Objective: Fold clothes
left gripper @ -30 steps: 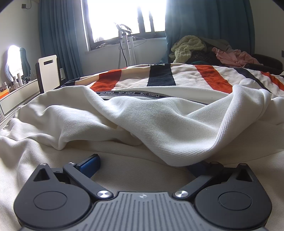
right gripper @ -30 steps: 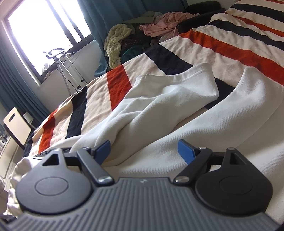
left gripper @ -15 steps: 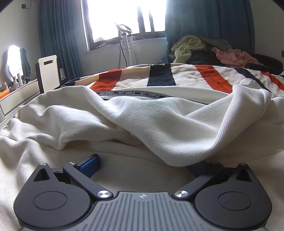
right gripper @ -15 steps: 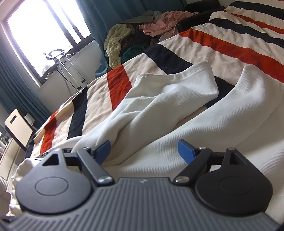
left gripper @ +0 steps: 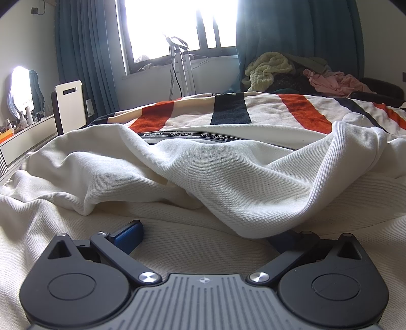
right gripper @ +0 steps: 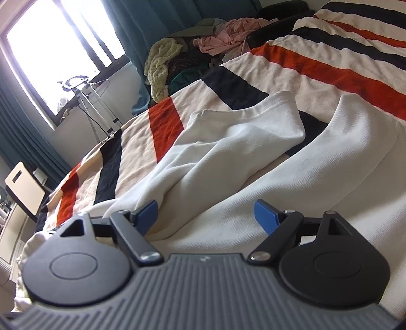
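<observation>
The left gripper (left gripper: 203,234) sits at the bottom of its view with its jaws spread wide over cream ribbed cloth, holding nothing. Only its left blue fingertip (left gripper: 128,234) shows fully; the right one is tucked under a drooping fold of the white garment (left gripper: 228,177), so little of it can be made out. The garment fills the middle of the frame in loose, rumpled folds, with a black printed neck tape (left gripper: 187,135) partly showing just above them.

The right gripper (right gripper: 204,215) is also spread open and empty, both blue fingertips (right gripper: 265,215) clear, low over the same garment (right gripper: 291,177). A sleeve (right gripper: 241,132) lies across the centre of that view, its cuff toward the upper right.

The garment lies on a striped blanket (right gripper: 317,76) of cream, orange and black that runs off the right edge. Beyond it, a heap of clothes (right gripper: 192,53) sits at the upper middle, too jumbled to sort out. The window (left gripper: 182,22) at the top is washed out by glare, with a metal stand (left gripper: 181,68) in front of it.
</observation>
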